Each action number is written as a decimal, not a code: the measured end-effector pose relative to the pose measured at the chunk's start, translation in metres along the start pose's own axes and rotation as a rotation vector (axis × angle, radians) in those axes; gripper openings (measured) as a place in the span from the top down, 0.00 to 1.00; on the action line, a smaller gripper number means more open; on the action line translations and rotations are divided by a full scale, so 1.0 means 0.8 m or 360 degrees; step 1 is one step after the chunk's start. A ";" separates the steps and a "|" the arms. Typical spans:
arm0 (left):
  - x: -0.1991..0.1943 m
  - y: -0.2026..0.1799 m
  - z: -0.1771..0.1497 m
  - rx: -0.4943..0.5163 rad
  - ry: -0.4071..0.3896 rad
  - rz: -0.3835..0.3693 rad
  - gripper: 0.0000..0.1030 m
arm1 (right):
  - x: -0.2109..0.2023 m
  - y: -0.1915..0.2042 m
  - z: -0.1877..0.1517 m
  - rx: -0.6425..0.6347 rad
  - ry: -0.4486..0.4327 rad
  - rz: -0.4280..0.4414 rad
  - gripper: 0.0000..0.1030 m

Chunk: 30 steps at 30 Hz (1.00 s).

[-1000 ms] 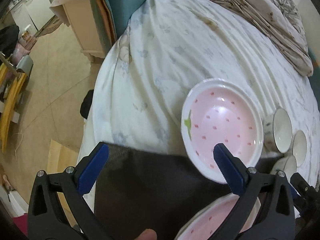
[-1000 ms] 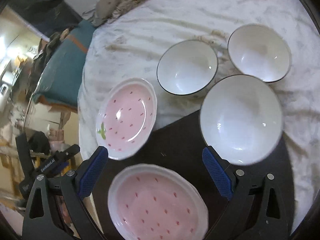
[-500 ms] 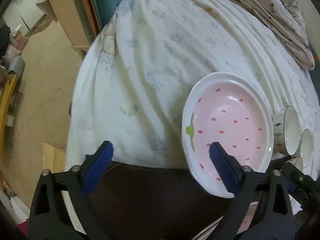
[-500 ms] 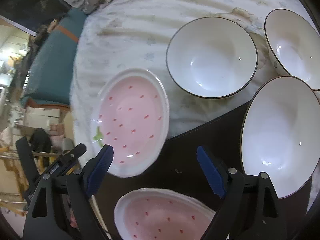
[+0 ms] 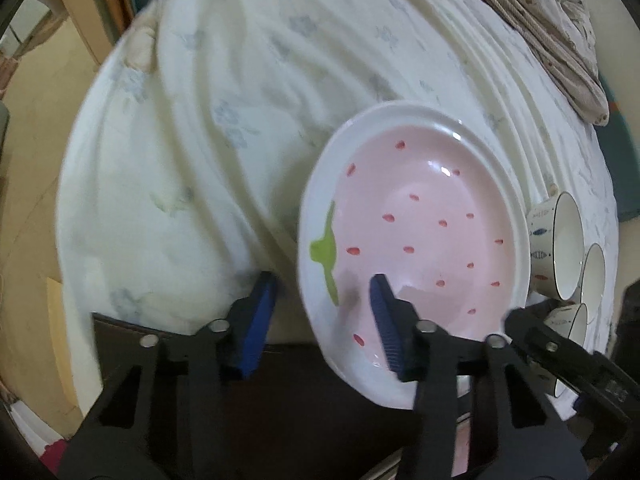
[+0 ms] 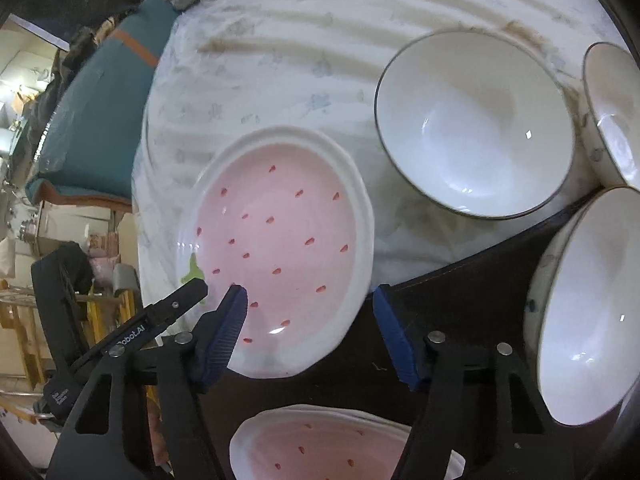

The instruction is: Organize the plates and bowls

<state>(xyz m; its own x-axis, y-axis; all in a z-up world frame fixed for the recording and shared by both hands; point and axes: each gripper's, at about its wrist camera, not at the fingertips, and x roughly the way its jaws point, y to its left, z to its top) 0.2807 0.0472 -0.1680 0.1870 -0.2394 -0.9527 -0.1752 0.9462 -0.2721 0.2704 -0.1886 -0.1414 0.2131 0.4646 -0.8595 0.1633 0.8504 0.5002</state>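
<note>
On the bed, both my left hand-held gripper (image 5: 322,312) and right hand-held gripper (image 6: 308,322) have been closing, part-open, straddling the strawberry plate (image 5: 416,240) rim, gripping nothing yet; lifting comes next.

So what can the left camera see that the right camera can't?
Only the left wrist view shows the brownish blanket at the far edge and the little fish painted on a bowl's outside. Only the right wrist view shows a second pink plate on the dark mat and the bowls' white insides. Both show the strawberry plate straddled by both grippers.
</note>
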 end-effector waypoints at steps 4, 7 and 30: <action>0.008 -0.003 0.001 0.0025 0.0008 0.0005 0.61 | 0.026 -0.009 0.003 0.0061 0.0086 0.0015 0.54; 0.010 -0.005 0.000 0.0026 0.0006 0.0012 0.61 | 0.038 -0.012 0.005 0.0065 0.0094 0.0013 0.56; -0.092 -0.046 -0.059 0.0137 -0.0118 -0.0091 0.81 | -0.041 -0.002 -0.038 -0.0143 -0.0112 0.0132 0.81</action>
<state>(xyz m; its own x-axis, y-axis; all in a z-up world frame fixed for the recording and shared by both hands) 0.2273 0.0199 -0.0943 0.2658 -0.2798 -0.9225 -0.0790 0.9474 -0.3102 0.2342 -0.1974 -0.1172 0.2900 0.5185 -0.8044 0.0563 0.8298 0.5551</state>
